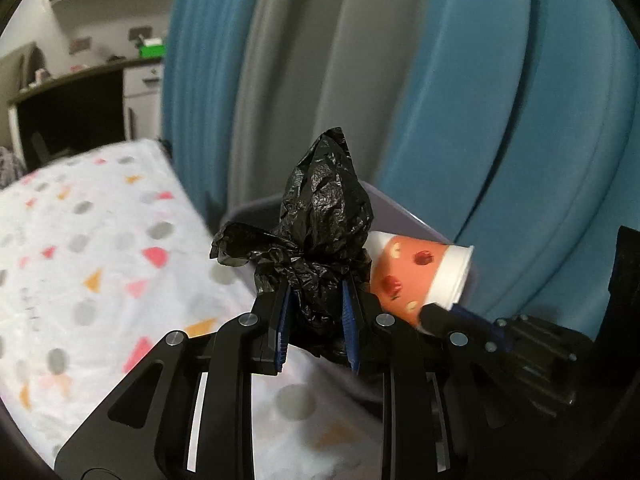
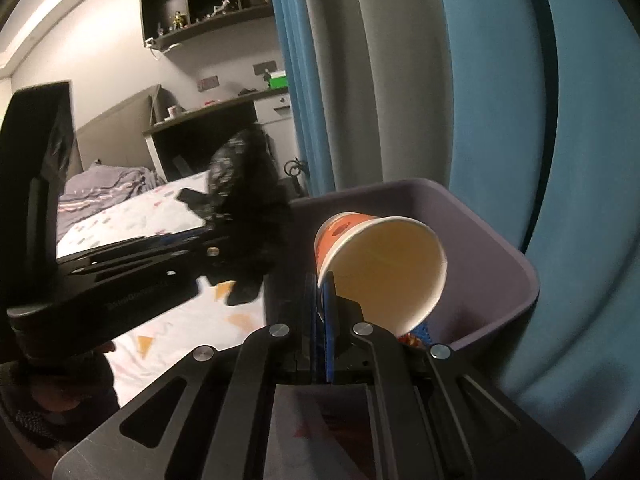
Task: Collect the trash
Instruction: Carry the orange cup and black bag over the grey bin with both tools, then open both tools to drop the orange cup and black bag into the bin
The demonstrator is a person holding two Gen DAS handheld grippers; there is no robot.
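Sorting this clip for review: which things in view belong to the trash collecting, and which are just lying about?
Job:
- black plastic bag, in left gripper
- paper cup, rim pinched by right gripper
- grey bin

Lying about:
- patterned bedsheet
- blue curtain
- wall shelf
- desk

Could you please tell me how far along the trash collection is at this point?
Done: both pieces are picked up. In hand: the left gripper is shut on the crumpled black bag, and the right gripper pinches the paper cup by its rim, both by the grey bin. Left: release both into the bin; neither is dropped in yet.
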